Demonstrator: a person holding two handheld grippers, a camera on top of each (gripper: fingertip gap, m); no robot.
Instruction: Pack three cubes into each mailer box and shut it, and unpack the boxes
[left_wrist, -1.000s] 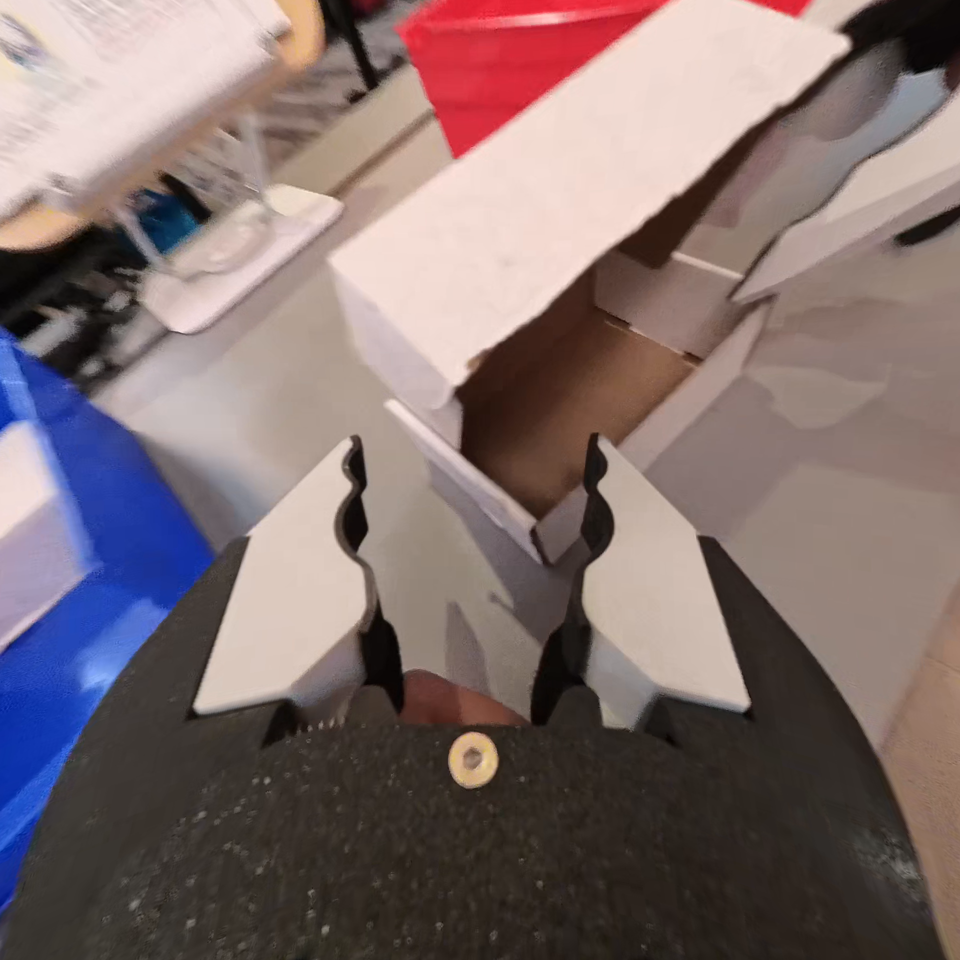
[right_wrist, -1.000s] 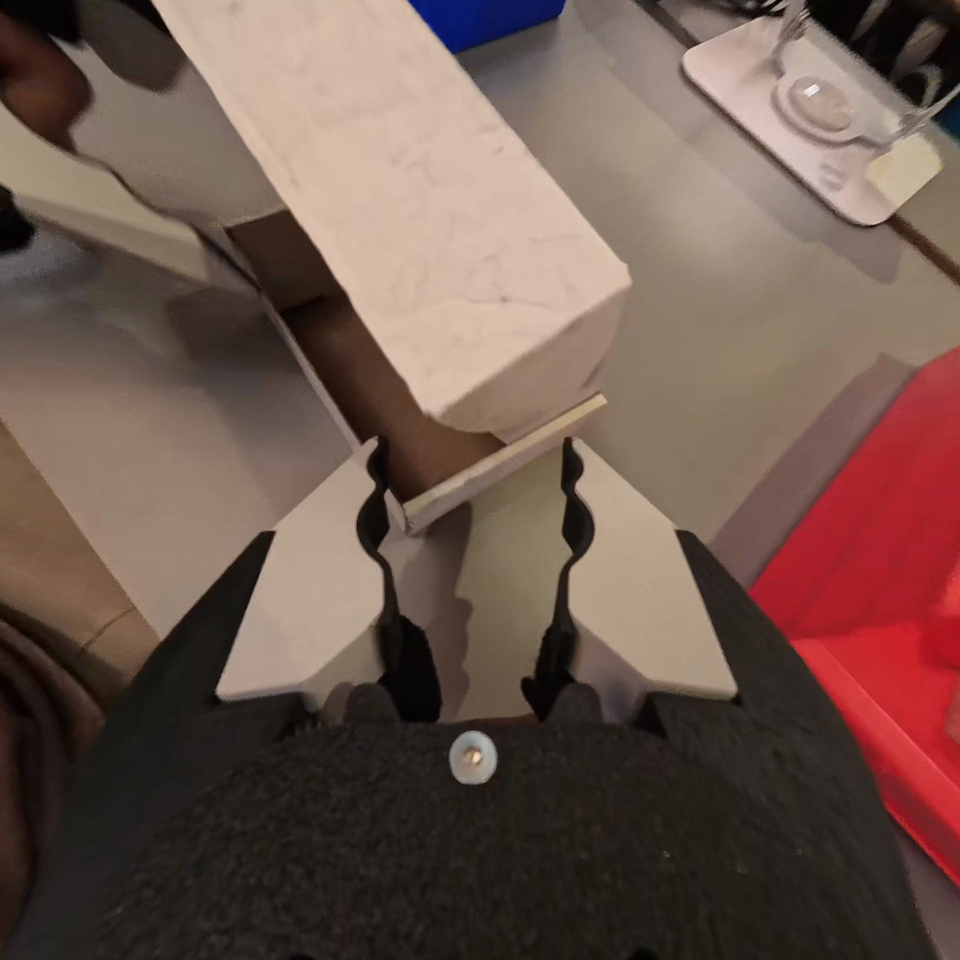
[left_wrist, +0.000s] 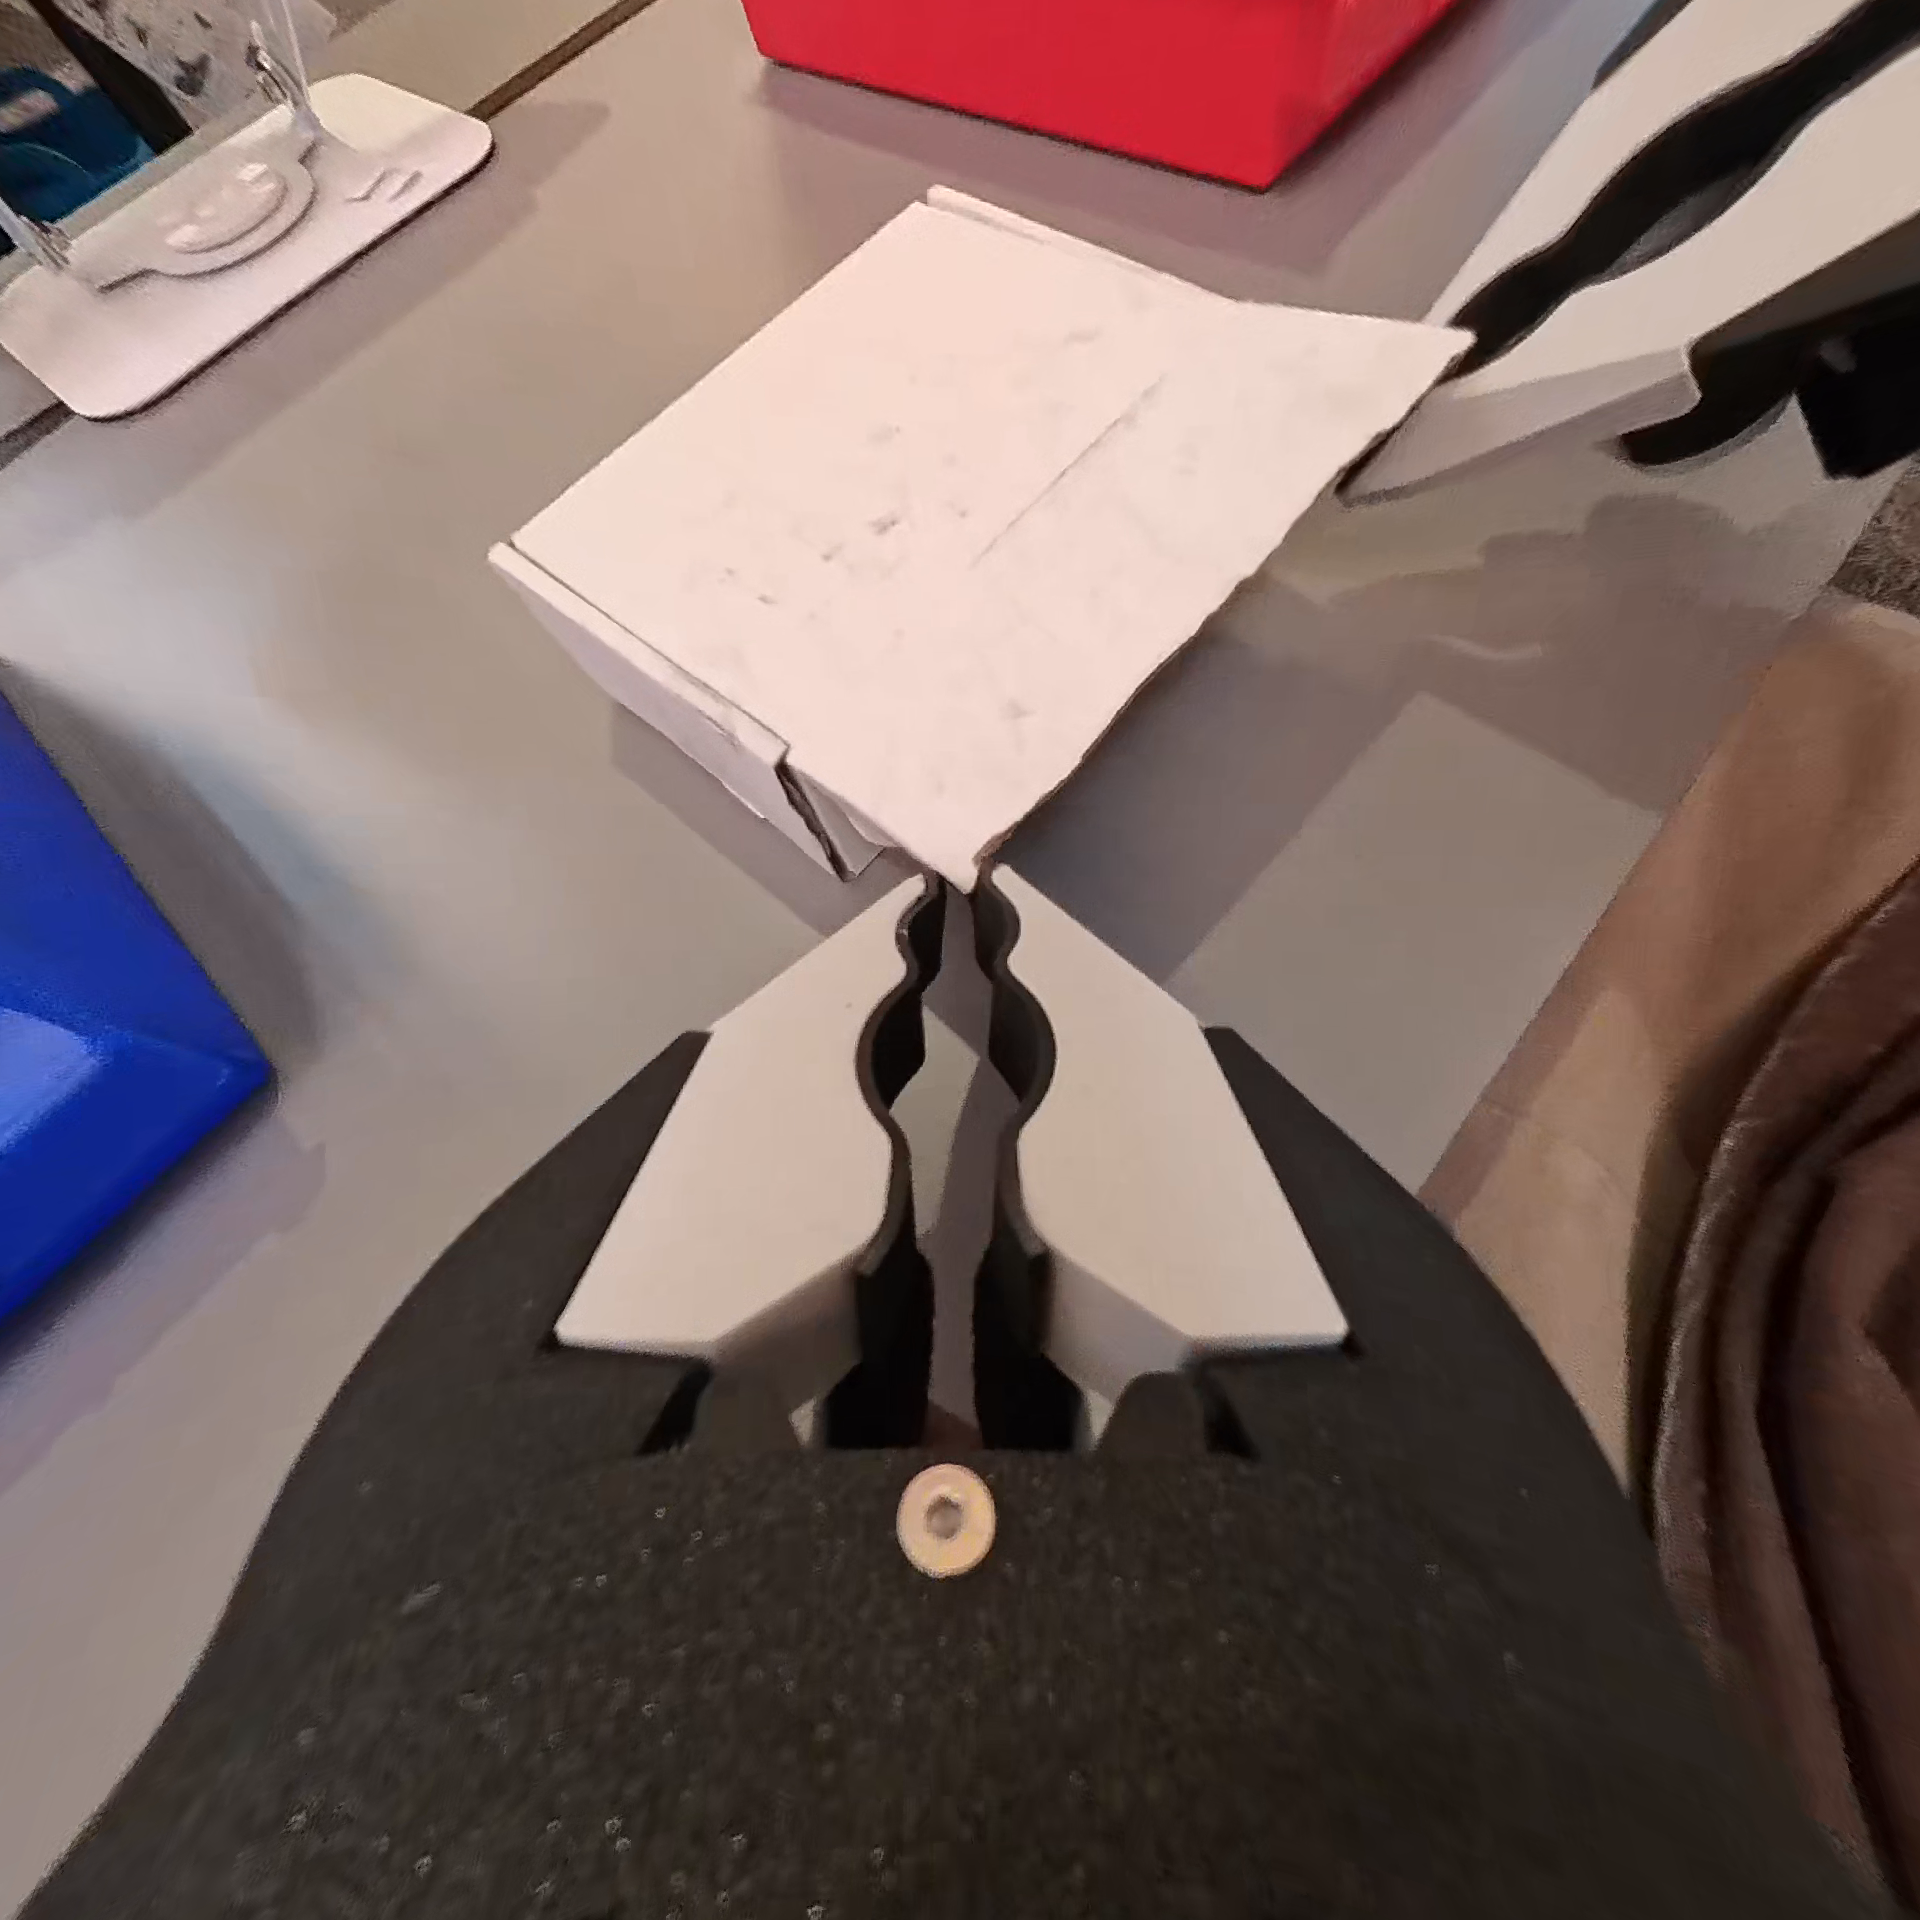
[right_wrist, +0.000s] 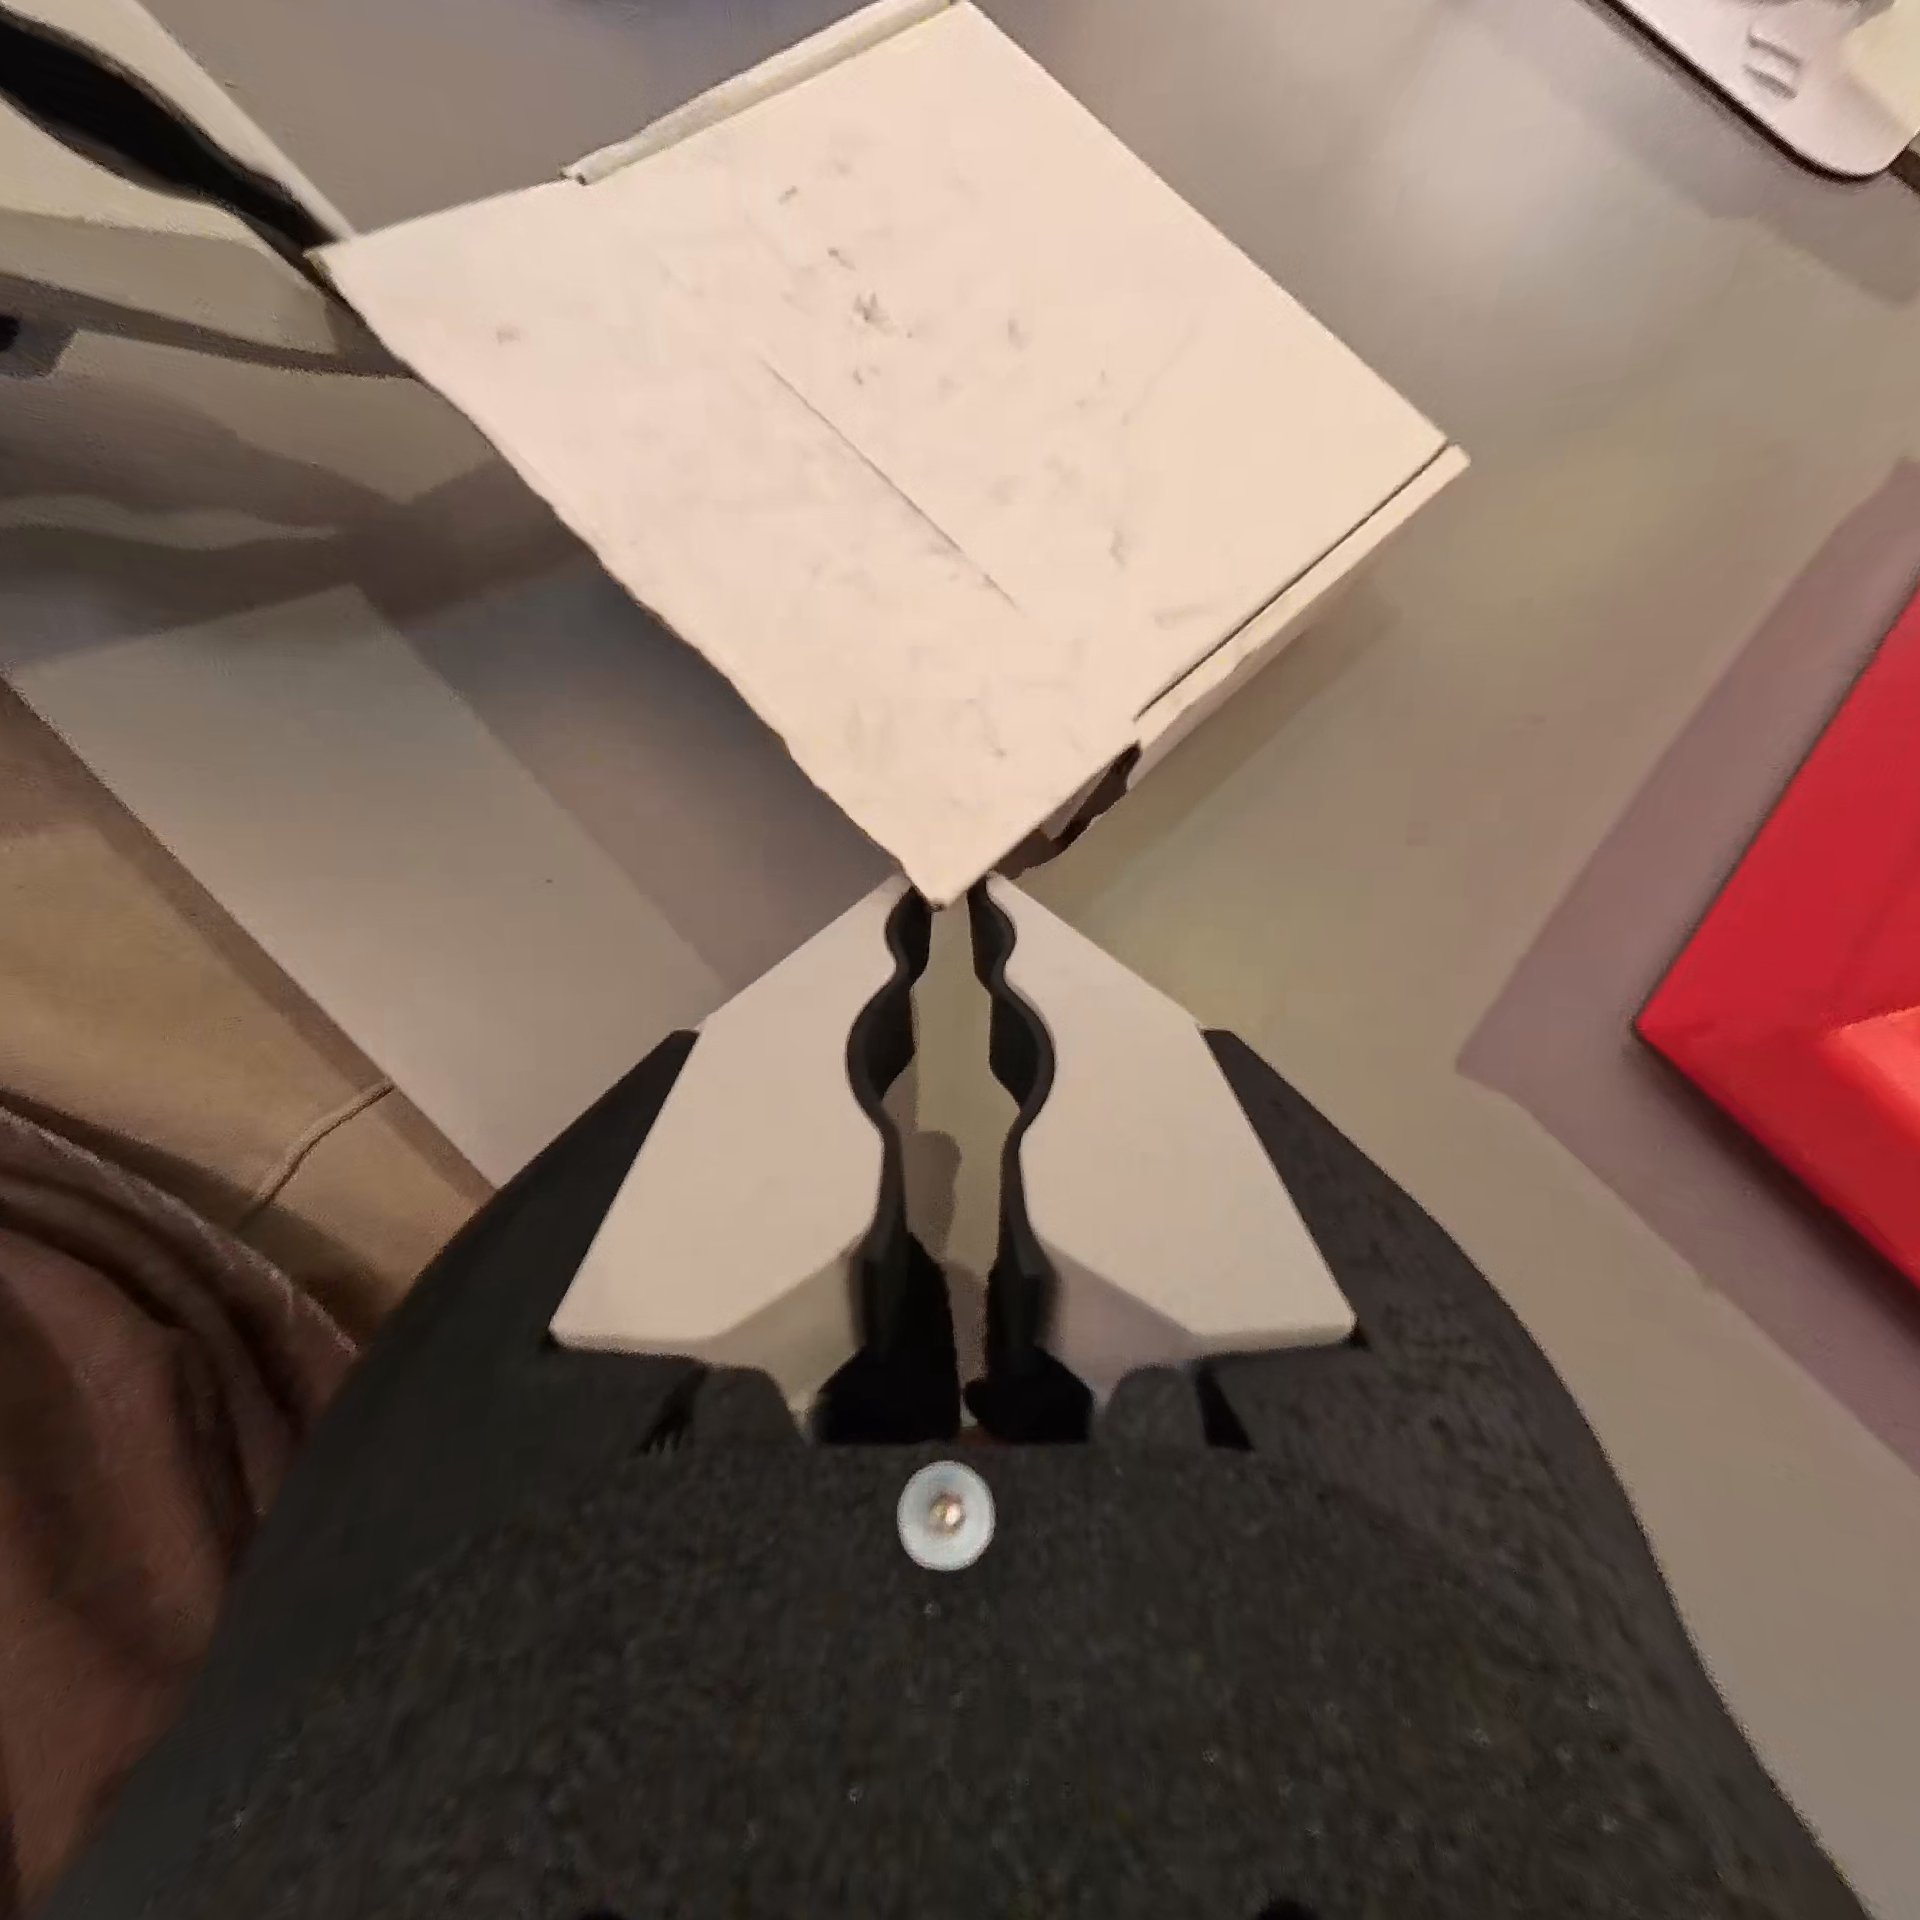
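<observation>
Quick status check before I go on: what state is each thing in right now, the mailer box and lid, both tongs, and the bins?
Mailer box: on the table, shut or nearly.
Lid: down, front corners pinched.
Left tongs: shut on a lid corner.
Right tongs: shut on the other corner.
Red bin: contents unseen.
Blue bin: contents unseen.

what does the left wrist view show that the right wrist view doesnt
Only the left wrist view shows the blue bin, the left tool up close and most of the white stand plate.

Only the right wrist view shows the right tool up close.

Both show the white mailer box with its lid down, each tool nearly shut on a front corner of that lid, the grey table, the red bin and brown fabric at the near edge.
</observation>
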